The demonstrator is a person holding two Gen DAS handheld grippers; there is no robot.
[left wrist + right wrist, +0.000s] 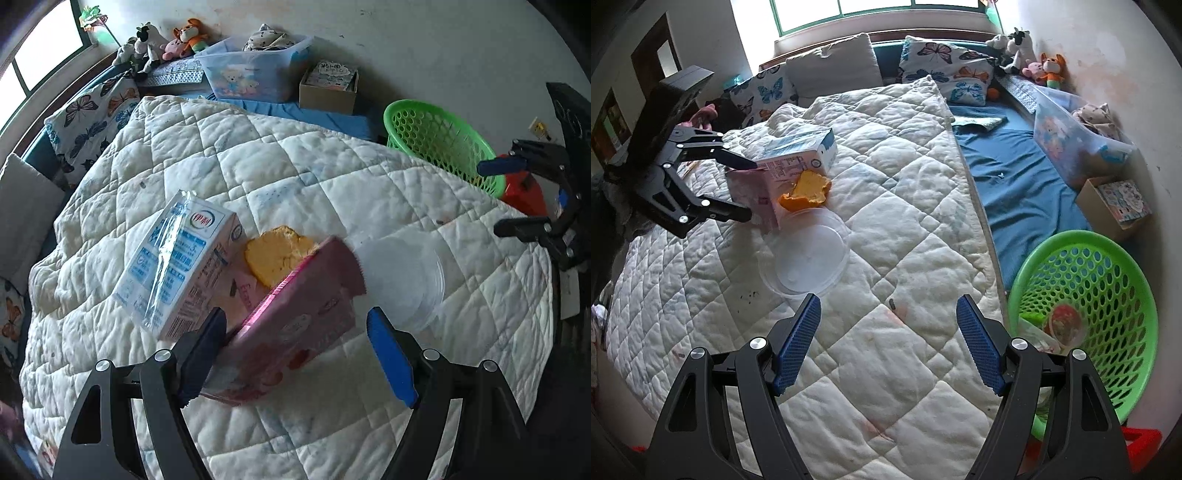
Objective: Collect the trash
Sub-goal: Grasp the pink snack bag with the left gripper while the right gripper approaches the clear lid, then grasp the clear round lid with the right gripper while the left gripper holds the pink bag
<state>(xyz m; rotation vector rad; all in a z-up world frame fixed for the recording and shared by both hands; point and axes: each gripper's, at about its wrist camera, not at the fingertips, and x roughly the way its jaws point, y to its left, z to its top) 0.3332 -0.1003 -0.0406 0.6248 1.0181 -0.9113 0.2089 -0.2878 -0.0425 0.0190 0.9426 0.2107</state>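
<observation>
On the white quilt [295, 184] lie a pink carton [295, 325], a white-and-blue milk carton [177, 266], an orange peel [273, 254] and a clear plastic lid [402, 280]. My left gripper [295, 354] is open, its fingers straddling the pink carton without closing on it; it also shows in the right wrist view [750, 192]. My right gripper [888, 343] is open and empty above the quilt, near the clear lid [805, 254] and left of the green basket [1108, 280]. The pink carton [761, 192], milk carton [801, 155] and peel [809, 188] show there too.
The green perforated basket [443, 147] stands beside the bed and holds some trash. A clear storage bin [255, 70], a cardboard box [328, 88], plush toys [166, 40] and butterfly pillows [92, 118] line the wall and headboard. A blue sheet [1015, 177] lies beside the quilt.
</observation>
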